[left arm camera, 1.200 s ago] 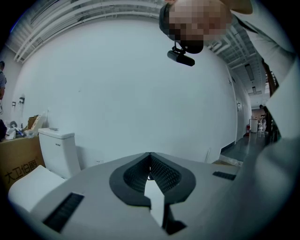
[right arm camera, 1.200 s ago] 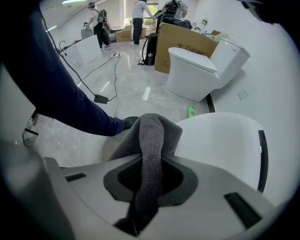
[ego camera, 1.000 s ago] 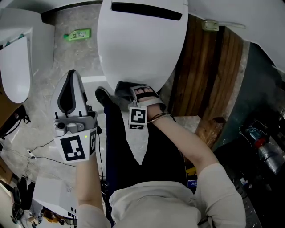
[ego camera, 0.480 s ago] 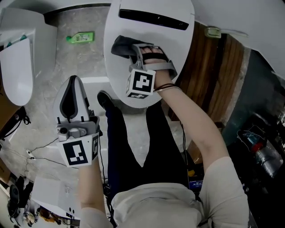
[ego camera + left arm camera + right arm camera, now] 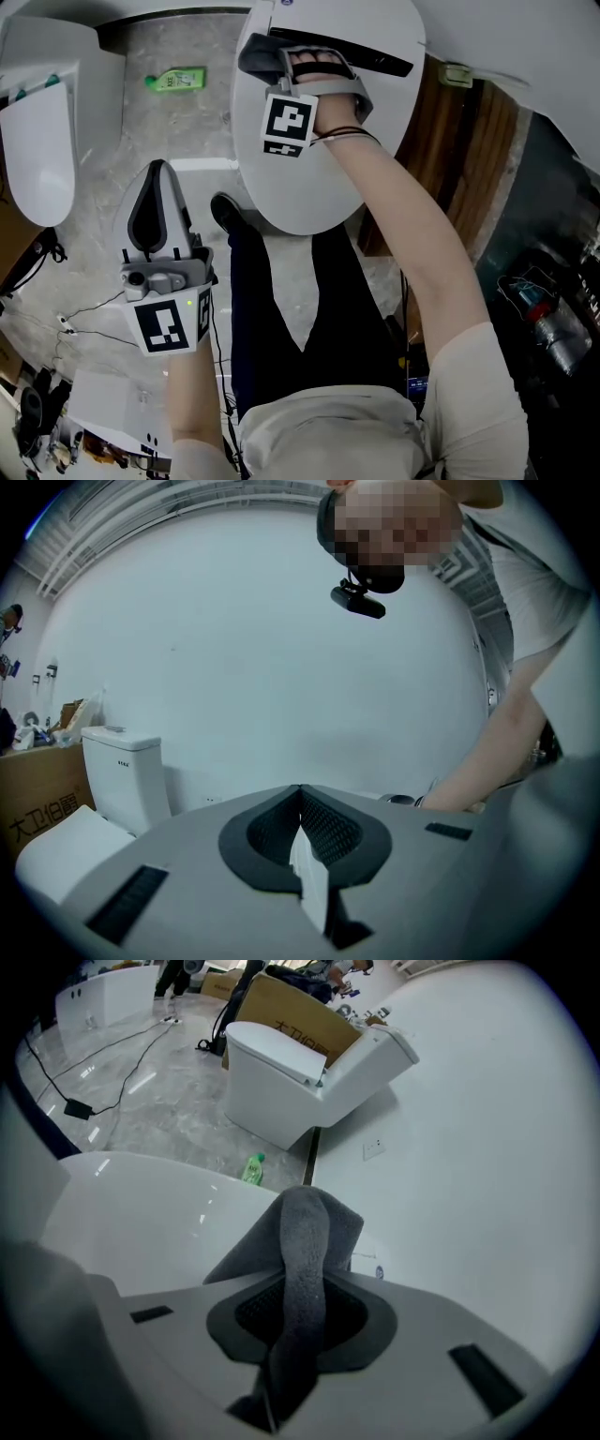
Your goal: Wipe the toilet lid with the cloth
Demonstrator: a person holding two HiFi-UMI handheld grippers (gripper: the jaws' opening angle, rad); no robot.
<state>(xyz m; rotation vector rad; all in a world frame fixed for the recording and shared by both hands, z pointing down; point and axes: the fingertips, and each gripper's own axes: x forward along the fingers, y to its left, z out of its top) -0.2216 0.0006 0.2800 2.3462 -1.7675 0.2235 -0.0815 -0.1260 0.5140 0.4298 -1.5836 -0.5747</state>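
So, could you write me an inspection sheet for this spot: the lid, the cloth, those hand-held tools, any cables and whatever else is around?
Surface: white toilet lid, closed, glossy; no marks visible.
Job's things: grey cloth, bunched, against the lid's far end.
Clutter: green bottle lying on the floor beside the toilet.
Grippers: right tool shut on the cloth; left tool shut, empty, held aside over the floor.
Cables: black cable lying loose across the floor.
Surroundings: second toilet with a cardboard box behind it; wooden panel; marble-look floor.
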